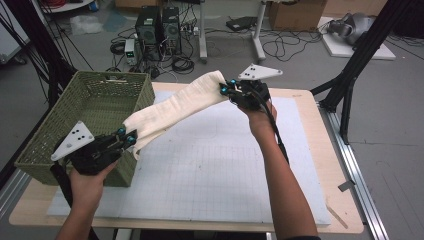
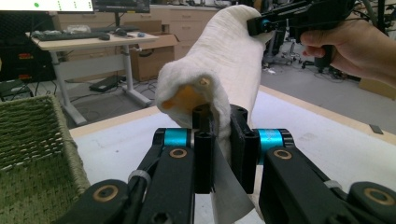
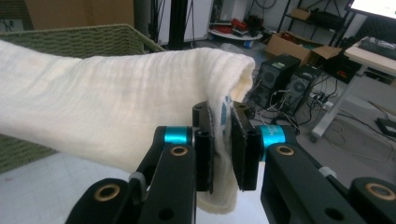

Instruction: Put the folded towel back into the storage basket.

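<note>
A cream folded cloth hangs stretched in the air above the table, sloping up from left to right. My left gripper is shut on its lower end beside the green basket. In the left gripper view the cloth runs away from the jaws of the left gripper toward the other hand. My right gripper is shut on the upper end over the table's far side. In the right gripper view the cloth drapes leftward from the right gripper, a corner hanging below the jaws.
The green woven basket stands on the table's left edge. A white grid mat covers the wooden table. Computer towers and cables lie on the floor behind. Black frame posts stand at the right.
</note>
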`<state>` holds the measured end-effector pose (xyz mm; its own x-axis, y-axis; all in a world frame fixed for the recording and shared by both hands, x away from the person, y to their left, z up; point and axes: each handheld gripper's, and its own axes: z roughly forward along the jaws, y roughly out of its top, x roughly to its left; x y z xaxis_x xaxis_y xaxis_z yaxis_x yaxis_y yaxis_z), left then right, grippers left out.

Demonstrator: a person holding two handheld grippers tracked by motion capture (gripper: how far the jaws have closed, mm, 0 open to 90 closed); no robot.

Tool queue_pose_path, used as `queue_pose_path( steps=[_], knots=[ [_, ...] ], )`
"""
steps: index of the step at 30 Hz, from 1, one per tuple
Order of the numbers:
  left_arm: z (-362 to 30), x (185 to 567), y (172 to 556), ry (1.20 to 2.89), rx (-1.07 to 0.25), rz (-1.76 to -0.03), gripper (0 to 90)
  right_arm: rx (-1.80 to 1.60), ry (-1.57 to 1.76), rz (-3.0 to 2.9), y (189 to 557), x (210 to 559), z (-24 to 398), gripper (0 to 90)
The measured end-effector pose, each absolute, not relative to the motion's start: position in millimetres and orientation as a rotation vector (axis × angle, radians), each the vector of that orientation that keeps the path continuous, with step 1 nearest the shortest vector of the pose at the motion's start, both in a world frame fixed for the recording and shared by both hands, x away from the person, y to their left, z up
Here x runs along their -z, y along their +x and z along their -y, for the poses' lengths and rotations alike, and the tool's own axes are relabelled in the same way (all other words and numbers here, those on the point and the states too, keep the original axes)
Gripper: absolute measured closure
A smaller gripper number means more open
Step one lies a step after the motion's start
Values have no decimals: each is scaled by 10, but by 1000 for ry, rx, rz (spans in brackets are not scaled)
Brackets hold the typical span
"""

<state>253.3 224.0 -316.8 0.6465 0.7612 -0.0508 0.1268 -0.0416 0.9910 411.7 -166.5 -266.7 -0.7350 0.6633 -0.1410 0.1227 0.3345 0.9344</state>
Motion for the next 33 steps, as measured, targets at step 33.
queue_pose_path(
  steps=[33],
  knots=[
    [-2774, 3159, 2335, 1488, -719, -890, 823, -1412, 601, -2121, 4683, 2466, 410, 808]
  ],
)
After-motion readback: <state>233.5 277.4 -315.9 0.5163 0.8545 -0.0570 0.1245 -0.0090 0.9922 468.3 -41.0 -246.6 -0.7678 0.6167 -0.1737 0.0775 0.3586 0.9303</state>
